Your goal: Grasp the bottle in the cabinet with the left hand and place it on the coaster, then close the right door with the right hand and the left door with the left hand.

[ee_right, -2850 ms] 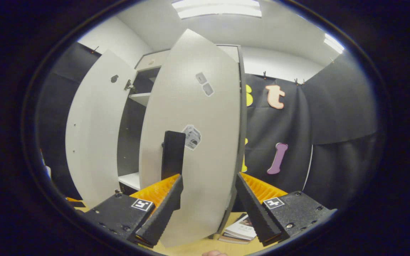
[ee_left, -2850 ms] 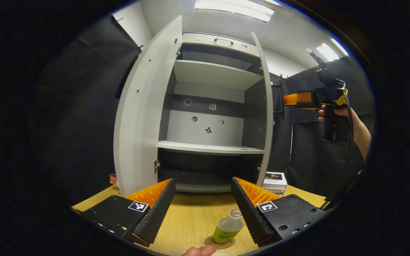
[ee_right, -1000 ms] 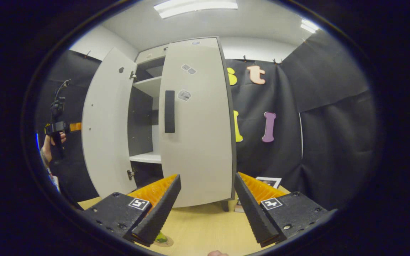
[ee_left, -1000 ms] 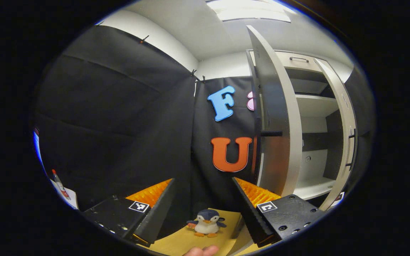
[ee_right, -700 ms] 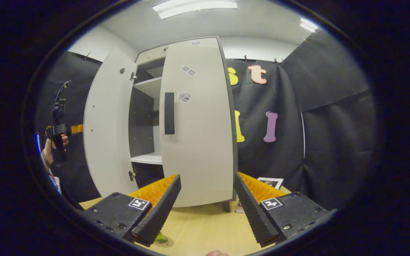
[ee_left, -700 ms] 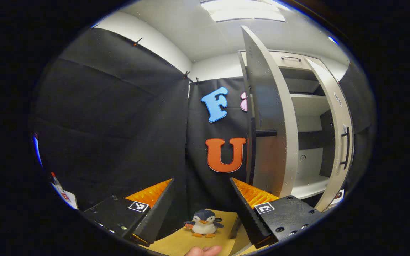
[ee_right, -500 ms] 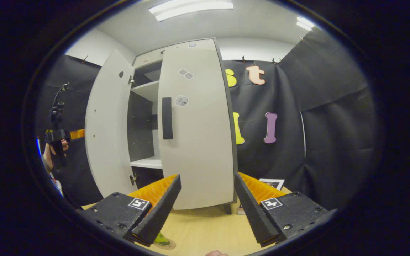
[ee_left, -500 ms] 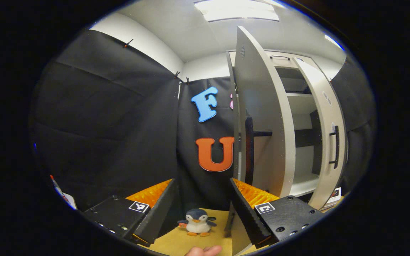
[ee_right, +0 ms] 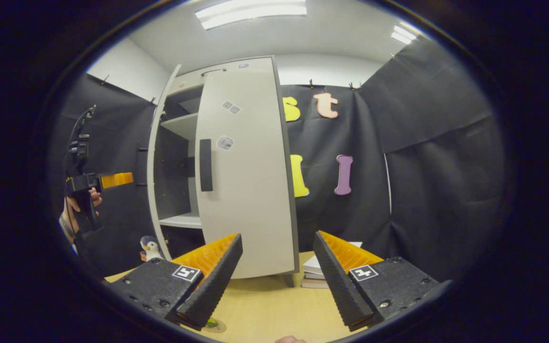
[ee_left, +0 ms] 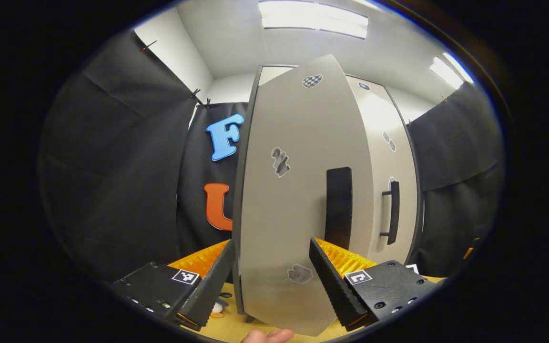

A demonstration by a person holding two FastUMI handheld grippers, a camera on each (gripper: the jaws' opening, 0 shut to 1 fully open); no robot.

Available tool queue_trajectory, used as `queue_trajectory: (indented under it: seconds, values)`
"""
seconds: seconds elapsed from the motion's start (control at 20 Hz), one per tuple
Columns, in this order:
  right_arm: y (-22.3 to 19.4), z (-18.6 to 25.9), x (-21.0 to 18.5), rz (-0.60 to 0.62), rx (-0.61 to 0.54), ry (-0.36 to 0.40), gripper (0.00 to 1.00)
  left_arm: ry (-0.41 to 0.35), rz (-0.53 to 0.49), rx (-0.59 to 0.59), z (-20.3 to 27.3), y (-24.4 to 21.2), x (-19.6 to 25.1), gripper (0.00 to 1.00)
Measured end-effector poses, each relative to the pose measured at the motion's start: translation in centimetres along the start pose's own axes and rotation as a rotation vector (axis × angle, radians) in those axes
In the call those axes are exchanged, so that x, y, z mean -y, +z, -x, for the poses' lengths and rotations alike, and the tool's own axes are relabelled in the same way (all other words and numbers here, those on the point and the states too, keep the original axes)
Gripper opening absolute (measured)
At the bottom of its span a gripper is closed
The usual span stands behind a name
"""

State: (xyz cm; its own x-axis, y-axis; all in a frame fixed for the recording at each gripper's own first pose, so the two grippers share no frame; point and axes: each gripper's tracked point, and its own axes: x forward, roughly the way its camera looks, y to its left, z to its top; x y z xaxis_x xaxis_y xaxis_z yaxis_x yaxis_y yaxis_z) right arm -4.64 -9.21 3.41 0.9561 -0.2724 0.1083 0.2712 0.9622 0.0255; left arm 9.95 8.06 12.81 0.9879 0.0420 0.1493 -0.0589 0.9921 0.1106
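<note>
Both my grippers open, left one at the left door.
Left gripper (ee_left: pixel 269 286) faces the left door (ee_left: pixel 293 200) centre frame; right gripper (ee_right: pixel 277 281) view adds penguin (ee_right: pixel 149 247) lower left.

Pale grey cabinet doors (ee_left: pixel 298 200) carry black handles (ee_left: pixel 339 205) and small grey stickers, one checkered (ee_left: pixel 311 81). Beside the cabinet, a black-and-white toy penguin (ee_right: pixel 149 247) with an orange beak stands on the light wood table (ee_right: pixel 265 309).
</note>
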Motion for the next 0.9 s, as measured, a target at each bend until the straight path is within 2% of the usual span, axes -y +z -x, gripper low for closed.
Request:
queue_trajectory:
  seconds: [0.3, 0.45, 0.5, 0.55, 0.6, 0.7, 0.75, 0.8, 0.85, 0.9]
  values:
    - [0.1, 0.4, 1.8, -0.001, 0.002, -0.042, 0.98, -0.022, 0.003, 0.001, 0.4, 0.0, 1.2, 0.99]
    - [0.4, -0.1, 1.3, 0.0, 0.007, -0.031, 0.99, -0.036, 0.006, 0.016, 2.4, -0.1, 2.2, 0.99]
    - [0.5, -0.3, 1.2, -0.003, 0.006, -0.027, 0.99, -0.038, -0.002, 0.025, 3.0, -0.2, 2.4, 0.95]
    - [0.2, -0.5, 0.8, -0.007, -0.002, -0.018, 0.98, -0.03, -0.013, 0.028, 3.9, -0.5, 2.5, 0.99]
    - [0.1, -0.7, 0.4, -0.009, -0.013, -0.006, 0.98, -0.022, -0.019, 0.029, 4.6, -1.1, 2.8, 0.95]
    - [0.1, -0.8, -0.4, -0.007, -0.021, 0.017, 0.99, -0.02, -0.002, 0.021, 6.1, -2.5, 3.7, 0.99]
    - [0.0, -0.8, -1.0, -0.003, -0.023, 0.029, 0.99, -0.015, 0.011, 0.011, 6.9, -3.3, 4.3, 0.95]
    - [-0.1, -0.9, -1.5, 0.0, -0.025, 0.04, 0.99, 0.001, 0.017, 0.0, 7.6, -4.4, 4.5, 0.99]
    - [-0.2, -1.0, -1.9, 0.005, -0.028, 0.05, 0.98, 0.02, 0.013, -0.008, 8.3, -5.2, 4.6, 0.95]
    - [-0.2, -1.1, -2.3, 0.012, -0.034, 0.055, 0.99, 0.04, 0.0, -0.013, 8.9, -6.1, 4.6, 0.99]
